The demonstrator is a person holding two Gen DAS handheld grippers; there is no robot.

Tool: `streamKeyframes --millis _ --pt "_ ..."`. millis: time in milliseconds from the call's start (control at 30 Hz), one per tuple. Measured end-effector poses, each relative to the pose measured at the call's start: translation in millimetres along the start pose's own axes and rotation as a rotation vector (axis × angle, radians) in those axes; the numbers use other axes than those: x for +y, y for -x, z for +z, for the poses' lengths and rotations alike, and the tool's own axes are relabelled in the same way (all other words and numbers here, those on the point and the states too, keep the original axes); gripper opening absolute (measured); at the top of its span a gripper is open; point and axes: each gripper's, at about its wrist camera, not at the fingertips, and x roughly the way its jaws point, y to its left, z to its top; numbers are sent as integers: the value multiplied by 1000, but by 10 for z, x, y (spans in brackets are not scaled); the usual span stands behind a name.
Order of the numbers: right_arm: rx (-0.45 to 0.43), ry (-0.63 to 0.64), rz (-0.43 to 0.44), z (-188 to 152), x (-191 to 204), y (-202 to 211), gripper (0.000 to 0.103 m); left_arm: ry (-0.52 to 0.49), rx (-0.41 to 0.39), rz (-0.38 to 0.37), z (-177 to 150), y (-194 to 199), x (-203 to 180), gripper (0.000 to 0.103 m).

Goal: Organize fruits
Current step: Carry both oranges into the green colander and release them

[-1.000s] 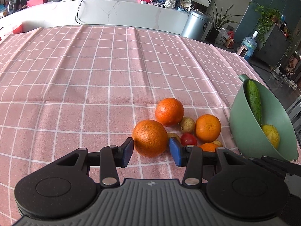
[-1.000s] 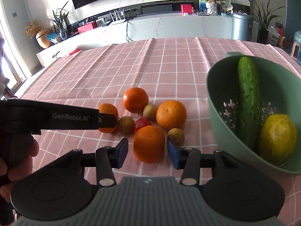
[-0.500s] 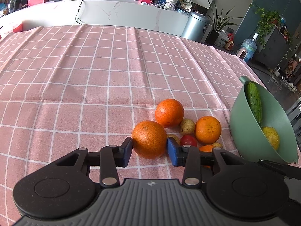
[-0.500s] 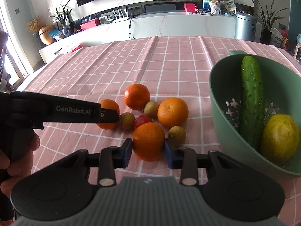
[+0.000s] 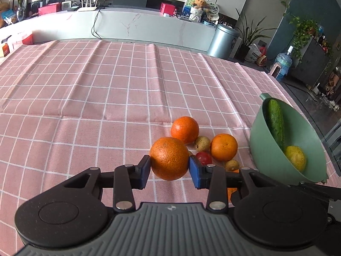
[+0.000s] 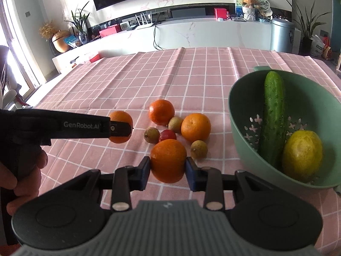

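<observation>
Item: 2 oranges, each pinched between closed jaws for transfer.
- Left gripper (image 5: pixel 169 168) clamps one orange (image 5: pixel 169 158).
- Right gripper (image 6: pixel 168 170) clamps another orange (image 6: pixel 168 160).
- Both are held just above the tablecloth (image 5: pixel 85 98), beside the green bowl (image 6: pixel 240 115), the likely destination.

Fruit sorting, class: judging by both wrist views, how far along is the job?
Done: a cucumber and a yellow fruit lie in the green bowl. In hand: each gripper has just closed on an orange, the left gripper on one, the right gripper on another. Left: two oranges, a red fruit and three small brownish fruits on the cloth.
</observation>
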Motion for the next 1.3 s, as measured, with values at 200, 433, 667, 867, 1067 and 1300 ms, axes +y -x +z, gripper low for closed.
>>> streamKeyframes --millis 200,433,667,867,1067,1300 --pt "-27 11 7 19 -22 241 31 -20 -45 -28 14 228 -213 44" --pt "-69 6 -8 41 -164 533 31 -32 -61 -78 46 385 -488 44" --pt "-104 14 -64 102 -401 776 31 -68 -59 -142 163 391 -810 44" --pt "-108 42 -124 185 -644 896 31 -124 -39 -179 280 287 -1133 44" --pt "-64 97 -175 290 -865 861 31 -170 15 -206 340 111 -1409 44" --pt "24 136 -206 372 -1083 657 31 -186 113 -187 330 -155 -1576 44"
